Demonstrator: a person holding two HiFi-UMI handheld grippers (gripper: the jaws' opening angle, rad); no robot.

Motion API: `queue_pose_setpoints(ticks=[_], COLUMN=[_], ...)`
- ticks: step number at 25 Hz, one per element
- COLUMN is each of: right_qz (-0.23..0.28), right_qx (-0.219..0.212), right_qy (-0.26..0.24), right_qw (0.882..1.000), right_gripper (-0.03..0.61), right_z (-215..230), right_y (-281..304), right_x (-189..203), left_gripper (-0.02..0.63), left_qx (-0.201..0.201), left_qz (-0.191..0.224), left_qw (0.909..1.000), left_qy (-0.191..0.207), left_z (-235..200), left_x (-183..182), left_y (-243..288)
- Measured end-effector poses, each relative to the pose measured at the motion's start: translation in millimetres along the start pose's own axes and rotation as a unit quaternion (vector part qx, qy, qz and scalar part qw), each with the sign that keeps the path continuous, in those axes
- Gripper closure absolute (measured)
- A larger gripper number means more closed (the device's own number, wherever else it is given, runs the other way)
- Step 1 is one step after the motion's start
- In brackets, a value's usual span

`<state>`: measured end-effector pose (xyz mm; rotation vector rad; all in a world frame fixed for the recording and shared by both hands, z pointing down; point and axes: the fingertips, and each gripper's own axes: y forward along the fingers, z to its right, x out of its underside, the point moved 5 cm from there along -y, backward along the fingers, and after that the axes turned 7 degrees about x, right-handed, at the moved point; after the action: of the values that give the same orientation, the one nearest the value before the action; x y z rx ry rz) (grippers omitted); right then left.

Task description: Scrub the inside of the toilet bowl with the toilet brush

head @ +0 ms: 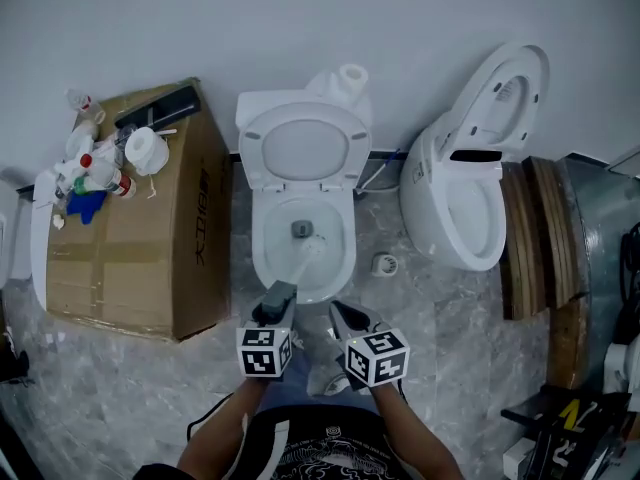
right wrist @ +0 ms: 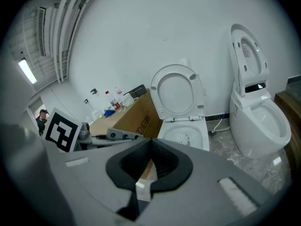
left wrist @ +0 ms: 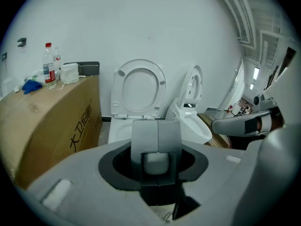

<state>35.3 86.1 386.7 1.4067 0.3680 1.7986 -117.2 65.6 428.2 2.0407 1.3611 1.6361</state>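
Note:
The white toilet (head: pixel 262 258) stands in the middle with seat and lid (head: pixel 303 148) raised. The white toilet brush (head: pixel 308 250) reaches down into the bowl, its head near the drain (head: pixel 301 230). My left gripper (head: pixel 279 296) is shut on the brush handle just above the bowl's front rim. In the left gripper view the pale handle (left wrist: pixel 156 163) sits clamped inside the left gripper (left wrist: pixel 156 126), with the toilet (left wrist: pixel 120 128) beyond. My right gripper (head: pixel 340 314) hovers beside it, shut and empty. The right gripper view shows the right gripper (right wrist: pixel 150 142) with its jaw tips together, and the bowl (right wrist: pixel 186 134) ahead.
A cardboard box (head: pixel 140 238) with bottles and a paper roll stands left of the toilet. A second toilet (head: pixel 470 203) with raised lid stands to the right, wooden boards (head: pixel 545 238) behind it. A small round fitting (head: pixel 384 264) lies on the floor between them.

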Motion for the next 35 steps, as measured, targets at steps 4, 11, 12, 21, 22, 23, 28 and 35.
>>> queue_pose_setpoints(ticks=[4, 11, 12, 21, 22, 23, 28, 35], right_qz=[0.016, 0.051, 0.058, 0.099, 0.104, 0.110, 0.121, 0.125], right_qx=[-0.017, -0.039, -0.042, -0.052, -0.050, -0.049, -0.055, -0.060], right_qy=[-0.022, -0.046, -0.050, -0.089, -0.099, -0.109, -0.120, -0.124], right_qw=[0.999, 0.997, 0.996, 0.990, 0.988, 0.987, 0.984, 0.982], right_gripper=[0.580, 0.580, 0.580, 0.580, 0.580, 0.580, 0.580, 0.580], right_z=[-1, -4, -6, -27, -29, -32, -37, -43], right_y=[-21, -73, -81, -141, -146, -151, -163, -171], right_x=[7, 23, 25, 36, 37, 38, 43, 48], left_gripper=[0.440, 0.440, 0.440, 0.440, 0.440, 0.440, 0.440, 0.440], left_qx=[-0.016, -0.033, -0.034, -0.053, -0.054, -0.054, -0.057, -0.060], left_qz=[0.029, 0.077, 0.083, 0.143, 0.148, 0.152, 0.161, 0.165], left_qw=[0.9995, 0.9965, 0.9960, 0.9879, 0.9870, 0.9863, 0.9844, 0.9837], left_qy=[0.000, -0.001, 0.000, 0.026, 0.032, 0.036, 0.042, 0.041], left_z=[20, 71, 78, 131, 136, 141, 153, 156], left_x=[5, 23, 26, 37, 39, 40, 44, 48], left_y=[-25, -75, -82, -140, -145, -148, -157, -165])
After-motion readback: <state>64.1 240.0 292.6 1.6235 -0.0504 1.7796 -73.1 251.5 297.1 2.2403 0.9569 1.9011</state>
